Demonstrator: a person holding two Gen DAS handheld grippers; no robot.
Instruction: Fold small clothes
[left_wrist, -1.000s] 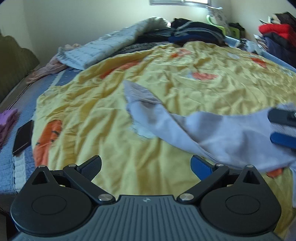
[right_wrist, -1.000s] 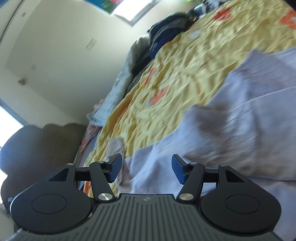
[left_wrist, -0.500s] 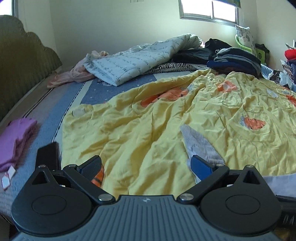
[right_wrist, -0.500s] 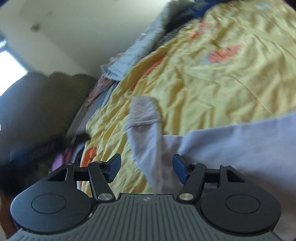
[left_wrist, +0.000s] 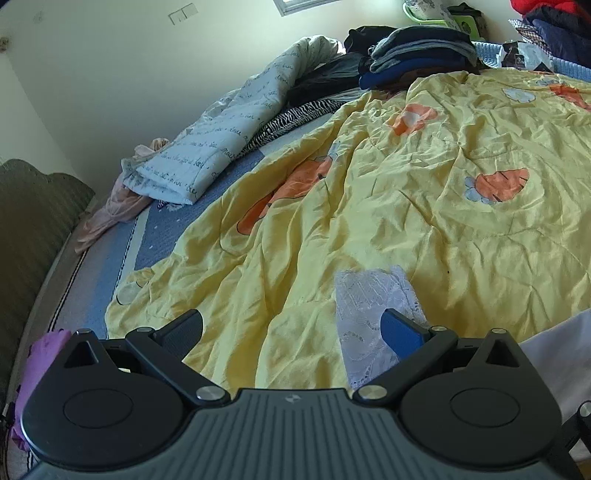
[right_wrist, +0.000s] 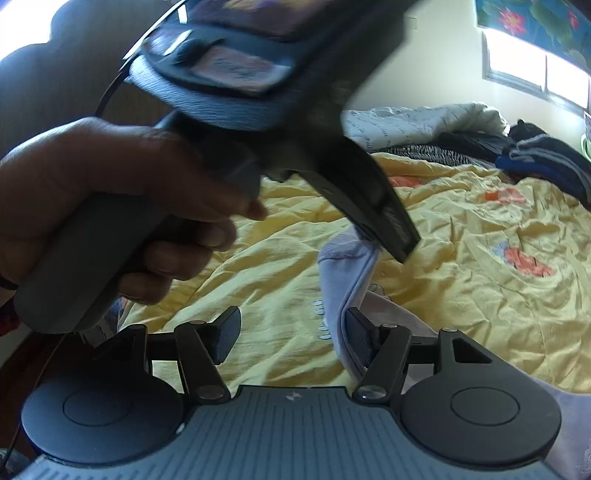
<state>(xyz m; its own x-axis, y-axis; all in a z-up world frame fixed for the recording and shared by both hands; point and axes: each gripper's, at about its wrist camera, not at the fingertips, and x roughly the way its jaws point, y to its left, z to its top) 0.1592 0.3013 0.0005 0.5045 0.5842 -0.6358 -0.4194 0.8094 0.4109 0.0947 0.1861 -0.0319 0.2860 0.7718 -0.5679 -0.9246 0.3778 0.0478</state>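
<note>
Fingers of our left gripper (left_wrist: 291, 328) stand wide apart with nothing between them, low over the yellow quilt (left_wrist: 424, 206). Just beside its blue pad lies the lace-trimmed end of the pale garment (left_wrist: 369, 299), flat on the quilt and not pinched. In the right wrist view the tip of that same left tool touches or hovers right at the garment's far corner; blur keeps us from telling which.

Our right gripper (right_wrist: 291, 338) is likewise spread wide and holds nothing. The lavender cloth (right_wrist: 341, 273) runs up from beside its right pad toward the left tool, raised into a ridge along one edge, not lying smooth.

We judge the fold barely begun: the piece is spread out on the quilt, one edge rumpled, and no clean crease shows anywhere on it. What is left, as we read it, is to grip two corners, bring one half over the other and flatten it.

Beyond the garment, at the quilt's far edge, sit a stack of dark folded clothes (left_wrist: 417, 51) and a pale printed blanket (left_wrist: 229, 133). Off the quilt's near left corner lies a purple cloth (left_wrist: 40, 354).
</note>
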